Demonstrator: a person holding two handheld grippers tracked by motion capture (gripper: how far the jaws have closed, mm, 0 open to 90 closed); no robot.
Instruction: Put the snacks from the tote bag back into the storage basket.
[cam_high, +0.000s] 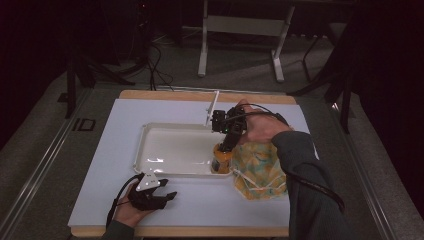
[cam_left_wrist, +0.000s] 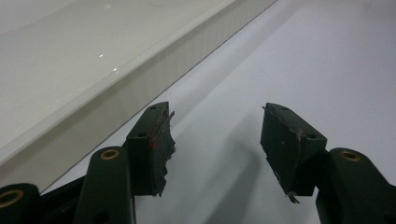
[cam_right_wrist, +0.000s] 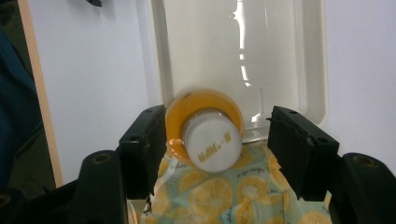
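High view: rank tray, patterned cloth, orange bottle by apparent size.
1. White tray, largest by far.
2. Patterned cloth.
3. Orange bottle, smallest, partly hidden under the right gripper.

High view: I look forward and down over the whole table (cam_high: 100, 200). Left gripper view sits low, close against the tray (cam_left_wrist: 140, 60) wall, upper left. Right gripper view looks steeply down; both share that tray (cam_right_wrist: 313, 70).

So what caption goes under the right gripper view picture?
Open right gripper around an orange white-capped bottle above a shiny white plastic tray.
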